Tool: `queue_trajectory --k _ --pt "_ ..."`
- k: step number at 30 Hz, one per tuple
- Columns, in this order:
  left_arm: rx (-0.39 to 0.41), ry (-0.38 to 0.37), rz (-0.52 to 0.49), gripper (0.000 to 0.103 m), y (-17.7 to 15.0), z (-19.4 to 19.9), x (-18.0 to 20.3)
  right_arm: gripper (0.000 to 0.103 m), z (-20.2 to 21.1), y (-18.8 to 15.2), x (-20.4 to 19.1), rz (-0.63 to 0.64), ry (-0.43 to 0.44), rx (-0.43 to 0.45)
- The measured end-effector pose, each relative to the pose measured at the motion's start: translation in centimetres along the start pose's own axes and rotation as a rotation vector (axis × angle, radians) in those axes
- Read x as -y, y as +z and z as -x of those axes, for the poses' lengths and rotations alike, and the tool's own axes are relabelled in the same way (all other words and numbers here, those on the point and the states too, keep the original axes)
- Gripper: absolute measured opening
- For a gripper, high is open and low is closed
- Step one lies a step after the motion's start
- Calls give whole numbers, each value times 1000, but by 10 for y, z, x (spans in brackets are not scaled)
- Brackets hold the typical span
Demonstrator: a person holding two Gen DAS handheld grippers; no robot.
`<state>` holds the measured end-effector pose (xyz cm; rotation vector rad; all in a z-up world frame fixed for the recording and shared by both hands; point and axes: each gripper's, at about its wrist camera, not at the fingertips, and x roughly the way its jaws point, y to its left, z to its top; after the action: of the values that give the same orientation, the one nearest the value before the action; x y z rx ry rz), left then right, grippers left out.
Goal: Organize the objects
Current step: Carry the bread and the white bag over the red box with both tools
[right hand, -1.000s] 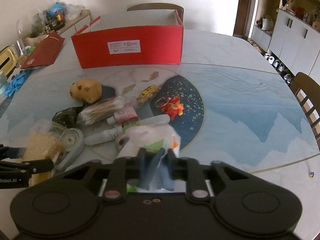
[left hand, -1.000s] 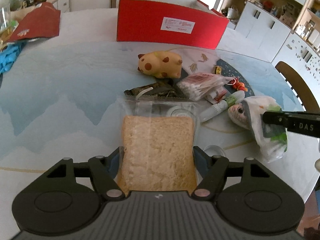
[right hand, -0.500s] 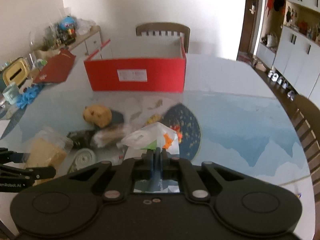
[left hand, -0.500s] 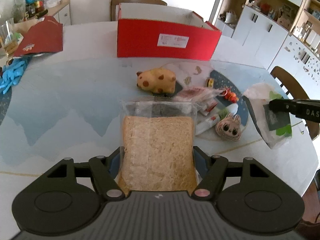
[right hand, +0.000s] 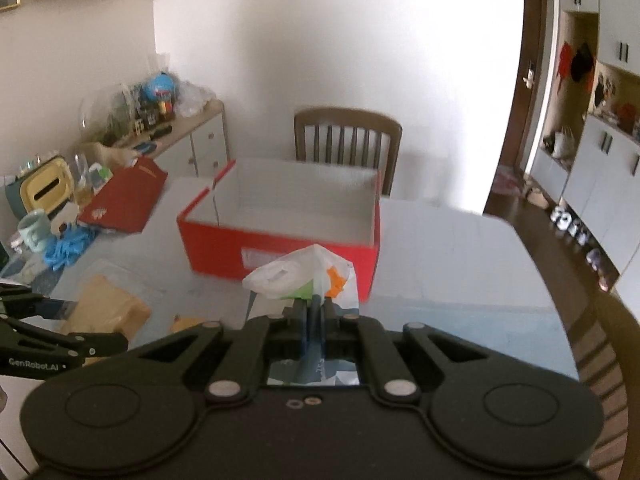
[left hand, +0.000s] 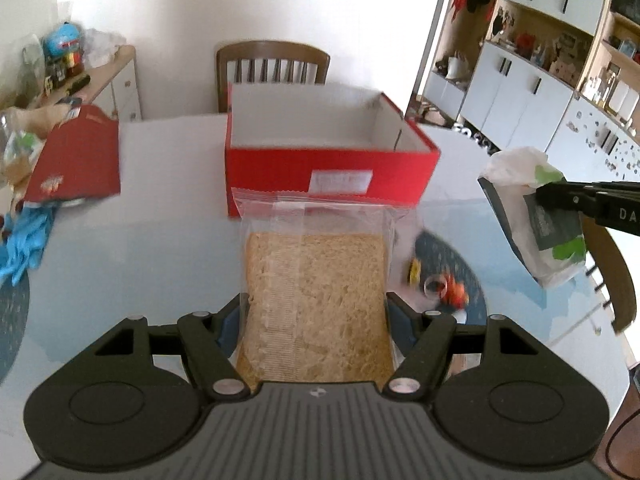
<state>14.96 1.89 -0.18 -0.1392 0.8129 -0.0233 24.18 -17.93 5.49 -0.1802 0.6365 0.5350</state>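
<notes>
We are holding the bagged bread slice (left hand: pixel 316 300) in the left hand-held gripper (left hand: pixel 316 320), above the worktop (left hand: pixel 140 248). The red box (left hand: pixel 328 168) ahead is showing empty. The right hand-held gripper (right hand: pixel 316 312) is pinching the white plastic bag (right hand: pixel 304 276). Small items are remaining on the worktop.

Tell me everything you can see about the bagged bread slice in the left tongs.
The bagged bread slice is one tan, porous, roughly square slice in a clear plastic bag with a zigzag-cut top edge and a flat seal strip. The left tongs clamp its lower sides, holding it upright in the air above the table, short of the red box.
</notes>
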Motion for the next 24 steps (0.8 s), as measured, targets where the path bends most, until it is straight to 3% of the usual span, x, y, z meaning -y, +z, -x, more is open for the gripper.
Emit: queue_trajectory --k 15,24 --pt "28 64 -23 71 122 -60 1 6 -85 74 26 20 11 -5" --pt "-15 114 -41 71 179 -120 -8 6 -138 107 31 52 31 -13"
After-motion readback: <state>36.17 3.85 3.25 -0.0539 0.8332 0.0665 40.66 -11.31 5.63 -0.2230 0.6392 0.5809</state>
